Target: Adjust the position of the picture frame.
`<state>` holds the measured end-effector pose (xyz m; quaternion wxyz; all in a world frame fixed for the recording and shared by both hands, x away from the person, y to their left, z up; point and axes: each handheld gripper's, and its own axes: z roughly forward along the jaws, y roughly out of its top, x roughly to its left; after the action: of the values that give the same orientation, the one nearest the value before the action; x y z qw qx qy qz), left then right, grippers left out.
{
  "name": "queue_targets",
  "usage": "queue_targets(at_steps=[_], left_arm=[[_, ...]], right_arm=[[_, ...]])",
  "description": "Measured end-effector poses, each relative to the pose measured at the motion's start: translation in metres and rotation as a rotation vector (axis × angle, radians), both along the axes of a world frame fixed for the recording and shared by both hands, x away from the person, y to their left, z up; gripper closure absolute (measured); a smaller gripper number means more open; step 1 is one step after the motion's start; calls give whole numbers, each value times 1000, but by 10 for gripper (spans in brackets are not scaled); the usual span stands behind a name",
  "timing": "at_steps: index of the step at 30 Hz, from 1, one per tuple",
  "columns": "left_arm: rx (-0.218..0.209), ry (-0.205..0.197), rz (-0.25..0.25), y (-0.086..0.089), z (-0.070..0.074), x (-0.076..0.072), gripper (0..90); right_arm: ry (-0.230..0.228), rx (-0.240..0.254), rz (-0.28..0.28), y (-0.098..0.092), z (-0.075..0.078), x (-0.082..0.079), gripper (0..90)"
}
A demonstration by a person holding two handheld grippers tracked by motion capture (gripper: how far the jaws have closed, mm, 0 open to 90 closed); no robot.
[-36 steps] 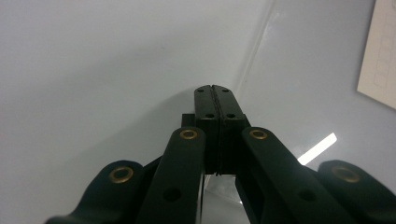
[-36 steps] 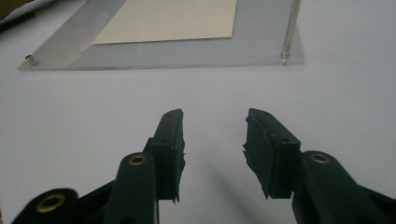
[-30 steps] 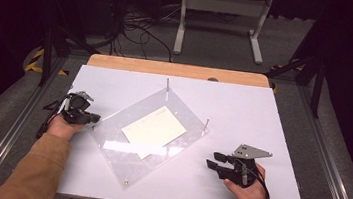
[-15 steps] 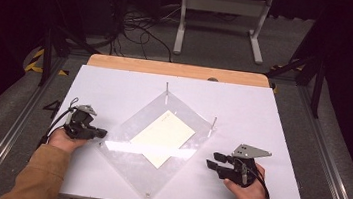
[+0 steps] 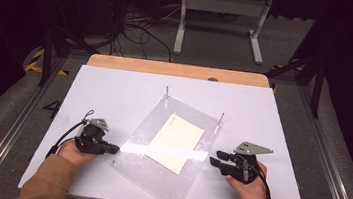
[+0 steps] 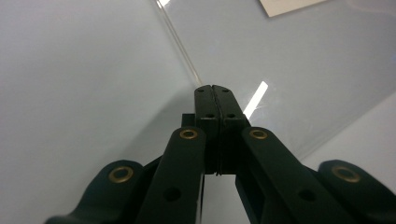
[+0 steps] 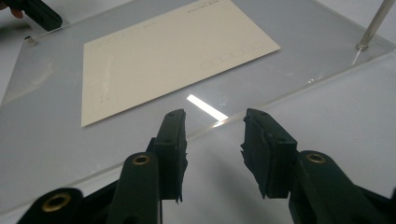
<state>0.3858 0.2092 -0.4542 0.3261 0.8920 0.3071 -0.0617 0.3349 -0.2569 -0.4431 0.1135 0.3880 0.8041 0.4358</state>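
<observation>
White tabletop (image 5: 115, 92) sitting on wooden table, tan edge (image 5: 178, 70) showing along far side. Clear acrylic plate (image 5: 133, 161) lying directly on white surface near centre, turned at an angle, thin metal pins (image 5: 167, 95) standing upright at its corners. Cream sheet (image 5: 175, 142) lying at plate.

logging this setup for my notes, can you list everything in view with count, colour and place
acrylic plate: 1, clear, middle of the table, turned cornerwise
card: 1, cream, lying flat at the plate
metal posts: 2 seen upright, silver, at the plate's far corners
table: 1, white top with a wooden far edge
metal stand: 1, grey, on the floor beyond the table
cables: several, black, on the floor at the back
left tongs: 1, black, shut, at the plate's left edge
right tongs: 1, black, open, by the plate's right edge
</observation>
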Motion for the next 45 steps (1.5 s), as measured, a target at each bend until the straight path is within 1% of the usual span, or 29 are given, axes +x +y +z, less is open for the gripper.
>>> queue_targets(at_steps=[2, 6, 7, 8, 9, 10, 11, 12, 13, 14, 15, 16, 17, 18, 19, 21, 22, 23, 24, 25, 26, 28, 30, 33, 35, 37, 38, 40, 45], left_arm=[[-7, -1, -30, -5, -1, -3, 900], [-2, -7, -41, -7, 0, -4, 895], [-11, 0, -36, -7, -1, -4, 874], [-12, -6, -32, -6, 0, -3, 874], [-24, -2, -14, -4, 1, -3, 832], [-24, -2, -11, -4, 1, -2, 777], [-31, -7, -10, -3, 1, -3, 768], [-27, -19, -5, -3, 2, -4, 744], [-29, -32, 14, -3, 3, -4, 704], [-30, -53, 37, -2, 3, -4, 636], [-32, -82, 66, 0, 4, -4, 554], [-35, -108, 100, 2, 4, -3, 445], [-36, -123, 132, 5, 5, -2, 400], [-35, -145, 155, 9, 6, -2, 395], [-45, -155, 177, 12, 7, -3, 385], [-77, -205, 194, 18, 10, -4, 341], [-90, -217, 202, 18, 11, -5, 332], [-101, -246, 207, 18, 13, -7, 325], [-101, -266, 201, 18, 14, -9, 316], [-102, -278, 204, 17, 15, -11, 311], [-102, -288, 192, 17, 15, -12, 307], [-98, -288, 195, 16, 15, -15, 300], [-97, -287, 198, 17, 15, -17, 301], [-112, -280, 199, 19, 15, -18, 301], [-112, -275, 199, 19, 15, -18, 301], [-105, -270, 186, 19, 14, -20, 303], [-105, -269, 189, 19, 14, -20, 305], [-104, -267, 191, 20, 14, -22, 309], [-92, -250, 174, 21, 13, -25, 312]], right_arm=[[1, -4, -4, 0, 0, 1, 587], [0, -12, -18, 1, 3, 7, 600], [7, -45, -52, 2, 10, 17, 621], [7, -45, -52, 2, 10, 17, 621], [5, -46, -59, 2, 14, 22, 630], [2, -58, -79, 2, 21, 31, 637], [-5, -69, -92, 2, 23, 36, 639], [-10, -85, -106, 2, 27, 43, 641], [-15, -97, -120, 1, 29, 50, 642], [-16, -115, -141, 1, 32, 59, 642], [-16, -134, -158, -1, 33, 67, 645], [-6, -151, -181, -2, 34, 74, 648], [12, -167, -206, -2, 34, 82, 648], [26, -176, -222, -3, 36, 88, 647], [27, -182, -229, -3, 38, 93, 646], [22, -202, -232, -2, 41, 102, 643], [22, -209, -234, -1, 42, 108, 643], [24, -221, -240, 0, 42, 111, 644], [27, -230, -245, 1, 41, 118, 647], [27, -238, -251, 1, 40, 122, 658], [34, -242, -262, 1, 39, 126, 668], [53, -249, -275, 1, 35, 133, 730], [77, -233, -257, 3, 33, 137, 841], [62, -294, -241, 10, 36, 139, 844], [58, -292, -239, 13, 37, 140, 848], [37, -291, -234, 15, 41, 142, 849], [25, -305, -232, 18, 43, 143, 849], [8, -317, -225, 24, 48, 148, 849], [-27, -350, -195, 46, 60, 170, 849]])
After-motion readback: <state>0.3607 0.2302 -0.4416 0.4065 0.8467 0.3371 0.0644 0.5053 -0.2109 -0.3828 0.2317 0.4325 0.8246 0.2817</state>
